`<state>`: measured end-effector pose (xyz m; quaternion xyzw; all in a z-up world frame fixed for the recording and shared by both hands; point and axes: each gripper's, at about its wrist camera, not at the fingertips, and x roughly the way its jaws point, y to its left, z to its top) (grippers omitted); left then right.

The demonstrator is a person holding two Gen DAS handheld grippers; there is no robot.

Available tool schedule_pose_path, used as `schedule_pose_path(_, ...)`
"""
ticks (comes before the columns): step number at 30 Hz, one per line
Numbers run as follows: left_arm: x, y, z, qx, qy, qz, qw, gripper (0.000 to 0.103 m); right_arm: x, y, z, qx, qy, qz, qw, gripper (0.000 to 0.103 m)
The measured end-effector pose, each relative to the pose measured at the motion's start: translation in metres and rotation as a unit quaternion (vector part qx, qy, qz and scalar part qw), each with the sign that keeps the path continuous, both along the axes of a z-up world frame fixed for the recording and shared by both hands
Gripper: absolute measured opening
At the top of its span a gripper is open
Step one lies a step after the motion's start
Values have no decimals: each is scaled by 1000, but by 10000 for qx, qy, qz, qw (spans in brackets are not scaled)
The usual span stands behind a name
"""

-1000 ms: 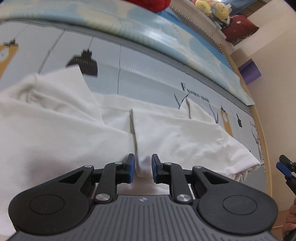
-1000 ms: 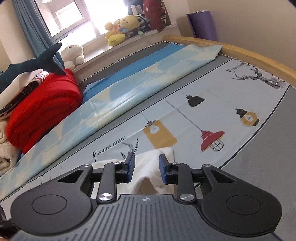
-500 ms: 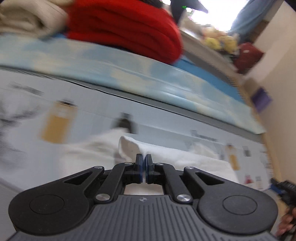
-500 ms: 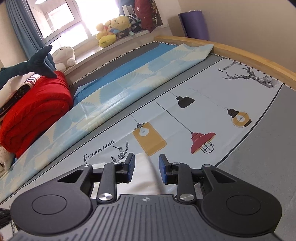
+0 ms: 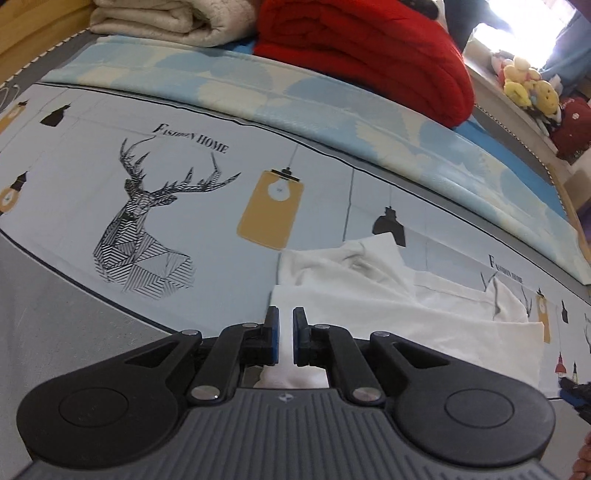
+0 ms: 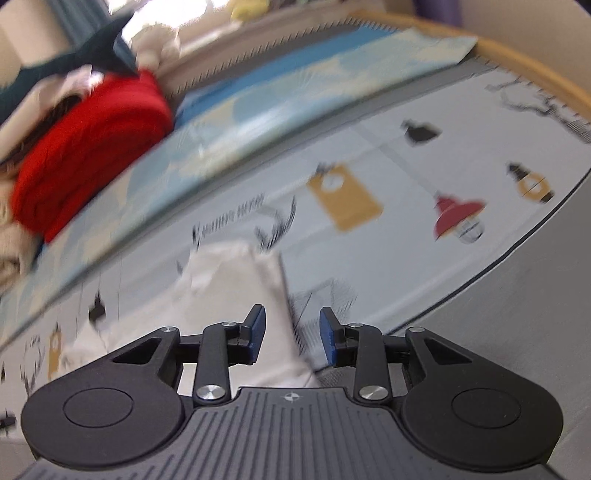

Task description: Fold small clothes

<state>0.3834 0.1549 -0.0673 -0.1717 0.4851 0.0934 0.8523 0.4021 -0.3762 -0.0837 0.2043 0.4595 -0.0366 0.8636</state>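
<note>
Compared with a second ago, the left gripper (image 5: 286, 336) no longer hangs low over spread cloth with its jaws wide. It now sits higher and further left, so a deer print (image 5: 144, 221) has come into its view. Its jaws are all but clenched, with only a slim gap between them. White cloth shows in that gap, but it cannot be told whether the pads pinch it. The white garment (image 5: 369, 295) lies on the bed sheet (image 5: 221, 280) ahead and to the right of these jaws, doubled over itself, with one sleeve crumpled at its far edge. In the right wrist view, now blurred, the right gripper (image 6: 291, 336) has its jaws released and wider apart than half a second ago. The garment's right edge runs between them, untouched by either pad. The sheet is pale grey-blue with a darker grey border, printed with hanging lamps, among them a yellow lamp (image 5: 271, 214). A wooden bed frame (image 6: 517, 62) curves round the sheet's far side. Across the back, a folded beige blanket (image 5: 166, 18) lies at the left. A thick red blanket (image 5: 362, 48) lies beside it, resting on a blue patterned quilt (image 5: 332, 99). Further right, plush toys (image 5: 528, 81) sit on the bright window ledge. Nothing lies on the garment.
</note>
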Motion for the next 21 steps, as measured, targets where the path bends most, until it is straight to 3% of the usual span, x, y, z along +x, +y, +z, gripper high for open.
schedule_pose_path(5, 7, -10, -3, -73, 45, -275, 9996, 6, 9, 14, -29, -304, 483, 401, 9976, 36)
schedule_pose_path(10, 10, -14, -3, 67, 40, -477, 9988, 6, 10, 15, -49, 121, 743, 512, 9958, 38)
schedule_pose_path(14, 9, -10, -1, 41, 25, -511, 9987, 6, 2, 13, -53, -45, 1070, 600, 9924, 38)
schedule_pose_path(16, 9, -7, 0, 50, 21, -465, 9989, 6, -2, 7, -60, -121, 1294, 517, 9902, 43)
schedule_pose_path(18, 9, -3, 2, 14, 1, -406, 9992, 6, -5, 2, -58, -9, 1263, 413, 9911, 45)
schedule_pose_path(21, 7, -5, 4, 28, -17, -444, 9990, 6, -5, 8, -42, 22, 782, 527, 9955, 45)
